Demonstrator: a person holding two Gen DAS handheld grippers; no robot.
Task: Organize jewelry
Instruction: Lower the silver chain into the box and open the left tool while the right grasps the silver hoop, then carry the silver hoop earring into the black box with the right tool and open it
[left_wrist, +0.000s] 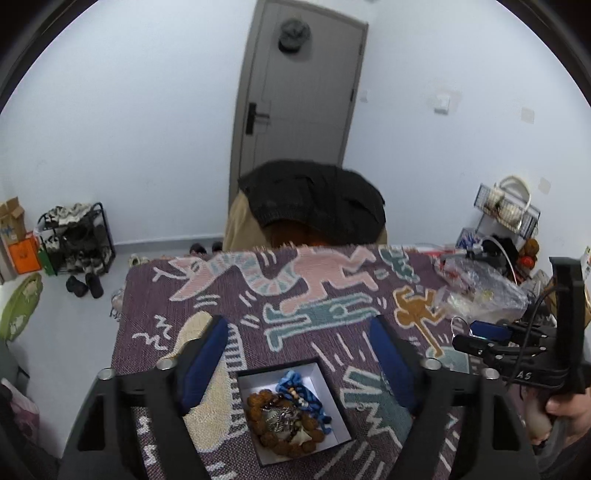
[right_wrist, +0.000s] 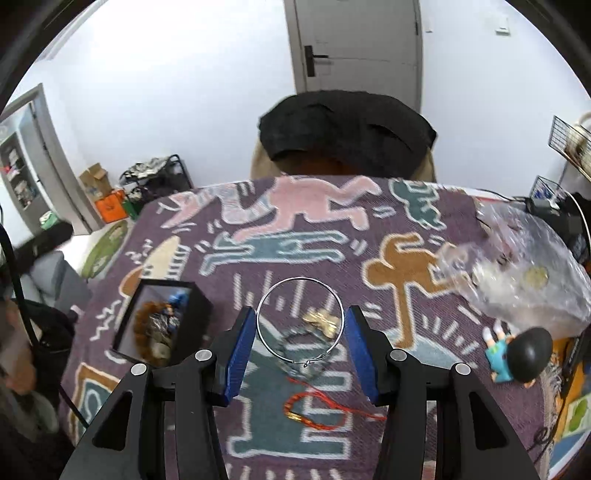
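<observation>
White walls (left_wrist: 147, 110) all round, even soft light. Grey door (left_wrist: 299, 99) in far wall, dark lever handle (left_wrist: 255, 118), dark hat (left_wrist: 293, 35) hung near top of door. In front of door: tan chair (right_wrist: 260, 162) draped with black garment (left_wrist: 317, 203), pushed to far edge of counter. Counter covered by purple patterned cloth (left_wrist: 236, 295). Left of door, by wall: black shoe rack (left_wrist: 77, 240), orange bag (left_wrist: 24, 254), cardboard box (right_wrist: 96, 181). Right of door: wall switches (left_wrist: 441, 103), wire rack (left_wrist: 508, 210). Pale floor (left_wrist: 88, 314).
</observation>
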